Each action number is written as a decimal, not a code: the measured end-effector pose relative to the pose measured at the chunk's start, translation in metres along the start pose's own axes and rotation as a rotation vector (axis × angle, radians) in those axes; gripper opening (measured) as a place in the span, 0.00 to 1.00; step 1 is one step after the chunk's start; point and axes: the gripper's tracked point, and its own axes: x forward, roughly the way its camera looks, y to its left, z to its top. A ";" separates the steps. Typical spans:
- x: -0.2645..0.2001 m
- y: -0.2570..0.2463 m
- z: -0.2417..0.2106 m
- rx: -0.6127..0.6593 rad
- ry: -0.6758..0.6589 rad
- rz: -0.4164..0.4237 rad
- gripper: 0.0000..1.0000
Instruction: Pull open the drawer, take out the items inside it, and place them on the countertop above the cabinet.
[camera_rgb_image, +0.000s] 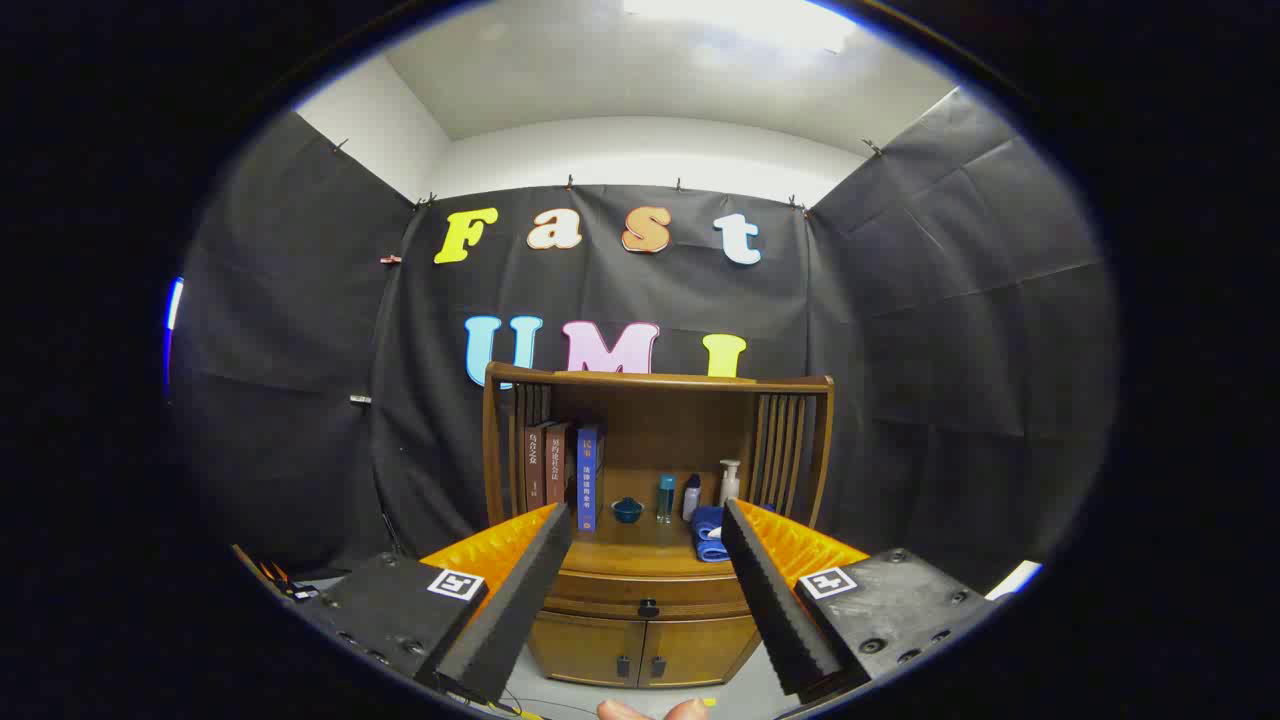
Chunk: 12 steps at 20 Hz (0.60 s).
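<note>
A wooden cabinet (655, 620) stands against the booth wall, some way beyond my fingers. Its drawer (600, 597) is closed, with a small dark knob (648, 607) in the middle of its front. Above the drawer lies the countertop (640, 545), under a shelf hutch. My gripper (646, 520) is open, its two orange-and-black fingers (520, 580) spread wide, and the cabinet shows in the gap between them. Nothing is held. The drawer's contents are hidden.
On the countertop stand several books (560, 470) at the left, a small blue bowl (627, 510), two little bottles (666, 498), a white pump bottle (729, 482) and a folded blue cloth (707, 530). Two cupboard doors (640, 655) sit below the drawer. A person's fingertips (650, 710) show beneath my gripper.
</note>
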 end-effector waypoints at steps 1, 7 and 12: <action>0.000 -0.002 0.000 -0.001 0.000 -0.005 0.99; 0.001 -0.003 0.003 0.005 -0.002 -0.010 0.99; 0.001 -0.001 0.004 0.006 -0.005 -0.007 0.99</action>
